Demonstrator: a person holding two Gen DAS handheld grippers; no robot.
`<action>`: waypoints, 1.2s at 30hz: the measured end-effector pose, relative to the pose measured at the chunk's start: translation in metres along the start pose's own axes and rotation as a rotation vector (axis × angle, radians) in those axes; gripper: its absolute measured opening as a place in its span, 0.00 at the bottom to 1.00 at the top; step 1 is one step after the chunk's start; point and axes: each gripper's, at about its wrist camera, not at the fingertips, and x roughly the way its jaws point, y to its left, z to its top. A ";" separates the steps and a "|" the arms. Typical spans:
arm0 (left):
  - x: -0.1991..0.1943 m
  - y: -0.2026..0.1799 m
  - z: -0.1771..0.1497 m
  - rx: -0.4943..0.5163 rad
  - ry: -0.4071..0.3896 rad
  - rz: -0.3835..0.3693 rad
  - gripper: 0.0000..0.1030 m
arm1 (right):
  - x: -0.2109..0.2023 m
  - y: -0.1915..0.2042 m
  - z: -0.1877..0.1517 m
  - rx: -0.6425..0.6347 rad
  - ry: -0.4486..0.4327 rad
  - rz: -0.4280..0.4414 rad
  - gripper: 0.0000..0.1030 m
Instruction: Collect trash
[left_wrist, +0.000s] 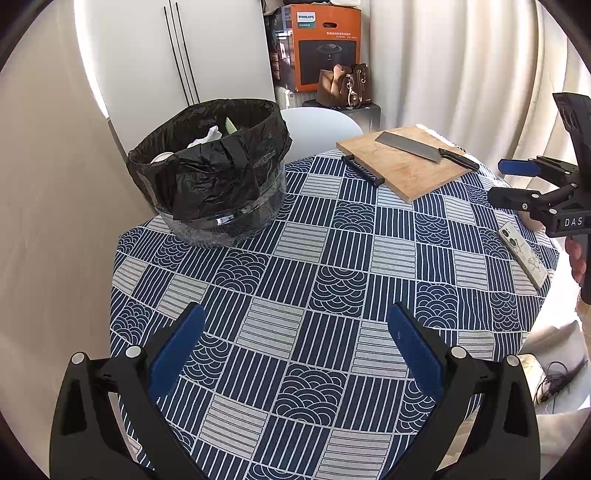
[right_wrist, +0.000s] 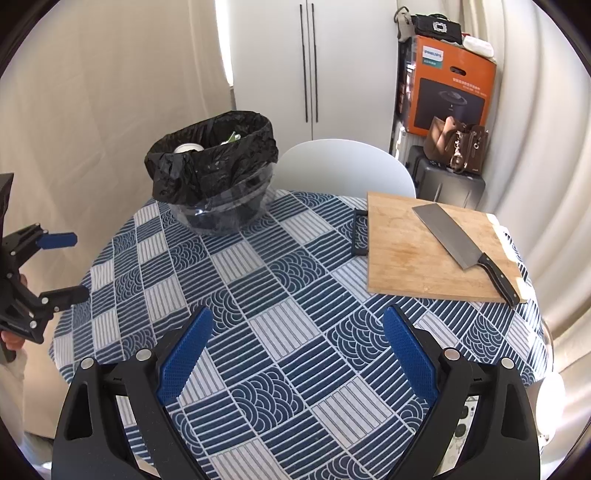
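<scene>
Currently both empty: left hand-held gripper (left_wrist: 295, 332) jaws spread wide above the tabletop (left_wrist: 332, 266), right hand-held gripper (right_wrist: 297, 334) jaws also apart, nothing held. Trash bin (left_wrist: 218, 173) with black liner sits at far left of tabletop, white scraps and something green inside. Cutting board (right_wrist: 424, 251) with cleaver (right_wrist: 448, 234) at far right, phone (left_wrist: 522, 254) near the edge.

My left gripper (left_wrist: 295, 354) hovers, fingers (left_wrist: 177, 347) spread wide, nothing between. My right gripper (right_wrist: 295, 354) hovers likewise, fingers (right_wrist: 184, 354) wide apart, nothing held. Each gripper visible at edge of other's view, my hand (left_wrist: 578, 258) wrapped around right handle.
</scene>
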 end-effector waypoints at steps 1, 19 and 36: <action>0.000 0.000 0.000 0.003 0.000 -0.001 0.94 | 0.000 0.001 0.000 -0.002 -0.001 -0.002 0.86; 0.005 0.000 -0.009 0.015 0.015 -0.012 0.94 | 0.000 0.003 -0.005 -0.001 0.012 -0.018 0.86; 0.003 0.002 -0.012 0.012 0.022 0.005 0.94 | 0.001 0.004 -0.010 -0.001 0.014 -0.019 0.86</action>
